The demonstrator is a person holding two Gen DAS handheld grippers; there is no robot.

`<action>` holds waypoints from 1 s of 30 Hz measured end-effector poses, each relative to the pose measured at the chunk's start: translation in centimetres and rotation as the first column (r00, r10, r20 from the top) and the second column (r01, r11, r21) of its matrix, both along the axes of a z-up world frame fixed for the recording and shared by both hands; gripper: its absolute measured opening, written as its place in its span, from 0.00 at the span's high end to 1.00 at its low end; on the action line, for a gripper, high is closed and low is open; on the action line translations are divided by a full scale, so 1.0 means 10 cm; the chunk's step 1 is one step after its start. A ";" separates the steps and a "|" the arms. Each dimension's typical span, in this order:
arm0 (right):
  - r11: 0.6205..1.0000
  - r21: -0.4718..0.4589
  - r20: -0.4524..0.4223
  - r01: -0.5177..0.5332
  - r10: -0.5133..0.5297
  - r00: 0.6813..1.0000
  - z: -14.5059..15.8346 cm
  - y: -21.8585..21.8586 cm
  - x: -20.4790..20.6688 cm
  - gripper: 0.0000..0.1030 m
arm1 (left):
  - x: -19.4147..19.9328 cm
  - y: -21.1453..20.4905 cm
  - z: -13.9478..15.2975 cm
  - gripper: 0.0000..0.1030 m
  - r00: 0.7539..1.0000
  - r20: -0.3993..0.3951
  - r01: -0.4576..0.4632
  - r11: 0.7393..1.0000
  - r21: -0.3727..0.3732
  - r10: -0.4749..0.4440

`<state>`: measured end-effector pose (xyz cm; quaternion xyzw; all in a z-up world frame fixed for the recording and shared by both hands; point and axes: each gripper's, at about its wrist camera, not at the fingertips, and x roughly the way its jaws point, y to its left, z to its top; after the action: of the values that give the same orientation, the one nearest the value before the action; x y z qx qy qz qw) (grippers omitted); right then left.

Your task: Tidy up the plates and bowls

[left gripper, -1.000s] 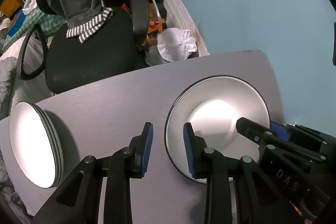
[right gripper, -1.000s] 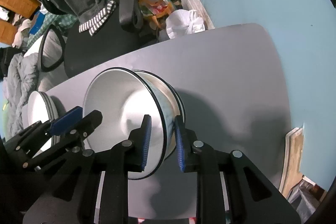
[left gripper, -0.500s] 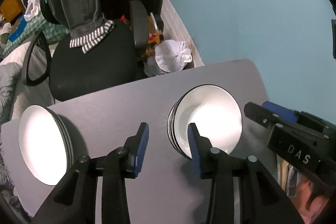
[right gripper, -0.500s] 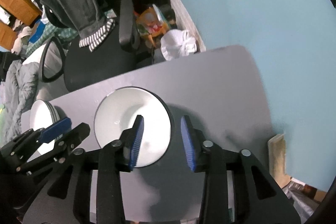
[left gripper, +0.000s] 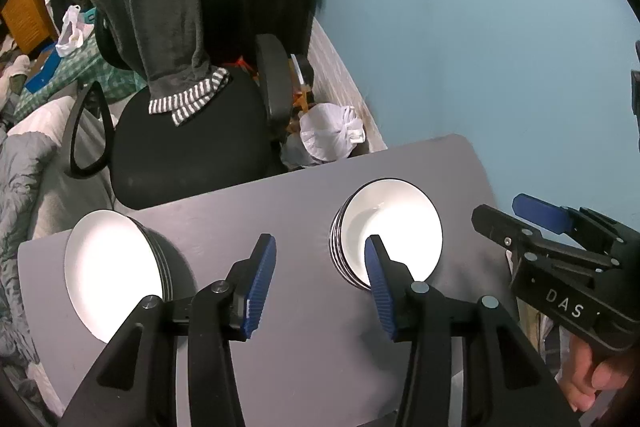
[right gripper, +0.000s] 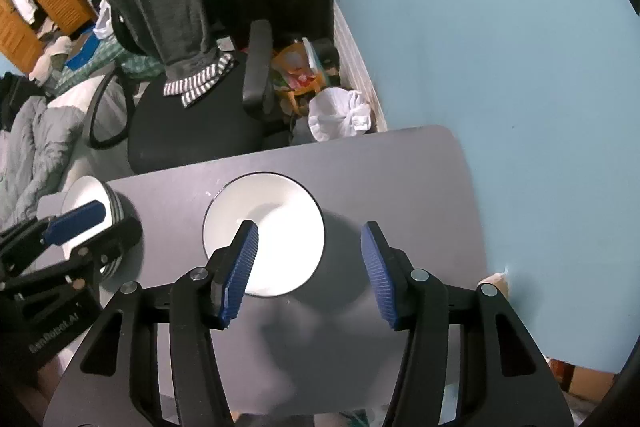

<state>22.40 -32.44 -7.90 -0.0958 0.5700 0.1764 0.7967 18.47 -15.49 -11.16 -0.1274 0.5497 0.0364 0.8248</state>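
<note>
Grey table (right gripper: pixel 400 187) | bowl stack (right gripper: pixel 276 223) beyond spread right fingers (right gripper: pixel 240 267)

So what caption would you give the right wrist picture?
Right gripper, jaws open, above a stack of white bowls on a grey table; left gripper nearby.
</note>
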 end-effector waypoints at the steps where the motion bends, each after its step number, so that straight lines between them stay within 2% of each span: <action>1: 1.000 0.001 0.002 -0.002 0.002 1.000 0.01 0.00 -0.01 0.48 | -0.01 0.00 0.00 0.54 1.000 0.000 -0.002 1.000 0.000 0.002; 5: 1.000 0.016 0.012 -0.010 0.010 1.000 0.07 -0.02 -0.07 0.41 | -0.08 0.03 0.03 0.49 1.000 0.006 -0.008 1.000 0.005 0.008; 13: 1.000 0.027 0.009 -0.006 0.006 1.000 0.08 -0.06 -0.16 0.40 | -0.26 0.11 0.05 0.47 1.000 -0.002 -0.031 0.999 0.009 0.031; 15: 1.000 0.026 0.005 -0.001 0.001 1.000 0.07 -0.09 -0.18 0.40 | -0.32 0.14 0.06 0.42 0.999 -0.003 -0.042 0.999 0.006 0.042; 18: 1.000 0.029 -0.002 0.007 -0.007 1.000 0.07 -0.12 -0.22 0.39 | -0.39 0.15 0.07 0.41 0.998 -0.001 -0.056 0.998 0.009 0.056; 23: 1.000 0.027 -0.017 0.008 -0.007 1.000 0.03 -0.16 -0.29 0.39 | -0.47 0.18 0.08 0.41 0.998 -0.015 -0.067 0.997 0.026 0.067; 30: 0.999 0.036 -0.054 0.032 -0.030 0.998 -0.03 -0.26 -0.29 0.39 | -0.53 0.26 0.03 0.40 0.994 -0.042 -0.100 0.995 0.008 0.100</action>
<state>19.45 -35.05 -8.24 -0.0676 0.5892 0.1770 0.7854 13.18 -12.88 -10.90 -0.1516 0.5599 0.0818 0.8104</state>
